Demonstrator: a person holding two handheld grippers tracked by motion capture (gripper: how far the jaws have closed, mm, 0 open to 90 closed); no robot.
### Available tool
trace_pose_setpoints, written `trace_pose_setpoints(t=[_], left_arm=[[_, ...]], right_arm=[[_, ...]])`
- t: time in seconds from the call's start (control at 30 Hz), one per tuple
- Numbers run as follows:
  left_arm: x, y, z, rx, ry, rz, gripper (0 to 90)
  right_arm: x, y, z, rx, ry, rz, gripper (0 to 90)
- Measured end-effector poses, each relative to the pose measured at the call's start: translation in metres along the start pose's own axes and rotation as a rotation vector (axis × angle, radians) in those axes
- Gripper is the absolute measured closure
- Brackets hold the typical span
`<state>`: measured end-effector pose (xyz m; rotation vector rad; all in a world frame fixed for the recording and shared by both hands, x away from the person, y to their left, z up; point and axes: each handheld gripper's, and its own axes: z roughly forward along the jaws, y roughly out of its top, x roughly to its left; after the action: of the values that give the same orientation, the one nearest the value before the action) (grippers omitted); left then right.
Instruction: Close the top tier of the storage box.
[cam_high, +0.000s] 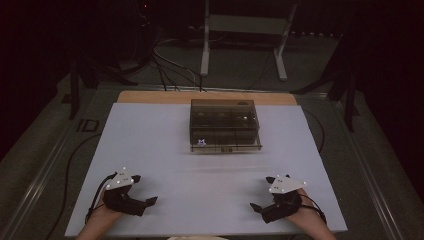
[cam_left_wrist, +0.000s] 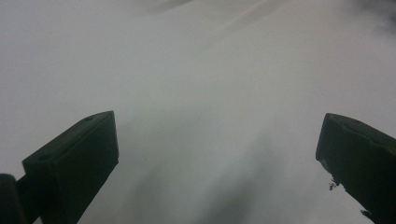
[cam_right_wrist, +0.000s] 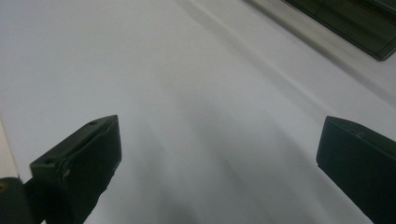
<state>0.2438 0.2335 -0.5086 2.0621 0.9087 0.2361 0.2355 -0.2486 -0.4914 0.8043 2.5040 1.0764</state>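
Grippers rest near the white worktop's (cam_high: 165, 150) front corners, left gripper (cam_high: 148, 204) and right gripper (cam_high: 256, 208) both spread apart; a smoky translucent plastic box (cam_high: 224, 124), contents seemingly indistinct, sits near the back edge.

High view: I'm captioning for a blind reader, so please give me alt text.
Two hand-held grippers, the left gripper and right gripper, rest open and empty at the near edge of a white table. A smoky transparent box sits at the far middle.

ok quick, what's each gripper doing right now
Left gripper: open, jaws wide apart, holding nothing, over the white table sheet.
Right gripper: open, holding nothing, short of the smoky transparent plastic box.
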Motion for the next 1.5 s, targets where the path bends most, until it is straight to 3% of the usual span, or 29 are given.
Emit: trace_pose_setpoints(t=[0.8,1.5], left_arm=[[-0.001,0.002,0.000,-0.005,-0.004,0.001,0.1],[-0.001,0.002,0.000,-0.008,-0.007,0.004,0.1]], right_arm=[[-0.003,0.030,-0.027,-0.069,-0.049,0.012,0.8],[-0.005,0.064,-0.021,-0.116,-0.106,-0.004,0.9]])
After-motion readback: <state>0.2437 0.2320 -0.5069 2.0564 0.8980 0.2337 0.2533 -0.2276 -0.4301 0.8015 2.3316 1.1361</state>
